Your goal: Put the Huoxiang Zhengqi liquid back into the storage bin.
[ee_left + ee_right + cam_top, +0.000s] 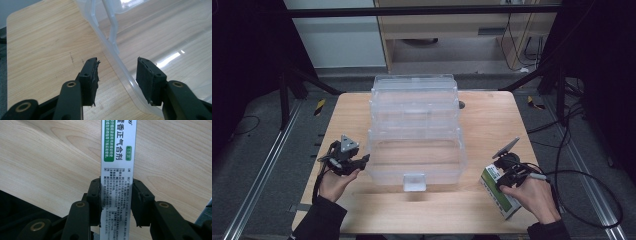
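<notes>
A clear plastic storage box [384,172] stands in the middle of the wooden table [412,212], its lid [414,97] tipped up at the back. My left gripper [362,161] hovers at the box's front-left corner. In the left gripper view that gripper [117,67] is open, and the box's clear side wall [113,47] runs on between and beneath its jaws without touching the pads. At the table's front right lies a white and green medicine carton [503,200]. My right gripper [117,187] is shut on this carton [118,150], one pad on each long side.
The clear box has a white latch [414,181] on its front wall. Cables [582,175] trail off the table's right edge. Dark metal frame legs [307,80] stand beyond the far corners, and a wooden cabinet [452,30] sits behind.
</notes>
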The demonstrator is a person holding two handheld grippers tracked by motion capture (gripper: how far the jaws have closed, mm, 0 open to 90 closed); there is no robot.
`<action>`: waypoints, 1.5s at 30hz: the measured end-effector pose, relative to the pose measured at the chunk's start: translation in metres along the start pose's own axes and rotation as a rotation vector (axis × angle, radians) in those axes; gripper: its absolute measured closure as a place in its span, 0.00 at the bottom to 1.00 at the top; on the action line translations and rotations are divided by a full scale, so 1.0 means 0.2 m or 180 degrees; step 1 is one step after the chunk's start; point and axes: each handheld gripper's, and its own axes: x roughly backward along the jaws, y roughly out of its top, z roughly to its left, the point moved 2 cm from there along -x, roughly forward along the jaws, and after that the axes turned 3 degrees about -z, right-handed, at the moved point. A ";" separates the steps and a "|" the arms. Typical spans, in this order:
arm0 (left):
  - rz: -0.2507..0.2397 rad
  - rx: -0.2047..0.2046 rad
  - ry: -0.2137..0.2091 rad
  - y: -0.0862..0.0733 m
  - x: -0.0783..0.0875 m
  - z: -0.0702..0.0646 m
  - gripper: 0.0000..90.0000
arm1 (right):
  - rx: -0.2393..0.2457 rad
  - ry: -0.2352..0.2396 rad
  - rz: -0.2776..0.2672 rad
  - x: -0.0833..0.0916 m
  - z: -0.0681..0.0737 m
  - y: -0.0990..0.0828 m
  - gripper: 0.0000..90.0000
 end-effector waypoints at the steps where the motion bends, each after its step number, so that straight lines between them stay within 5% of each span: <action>1: 0.0003 -0.0001 -0.0001 0.00 0.00 0.00 0.57 | -0.0010 0.0006 -0.0006 0.00 0.00 0.00 0.71; 45: 0.0002 -0.0038 -0.0011 0.00 0.01 0.00 0.60 | 0.0048 -0.0076 -0.0655 0.32 -0.04 0.12 0.71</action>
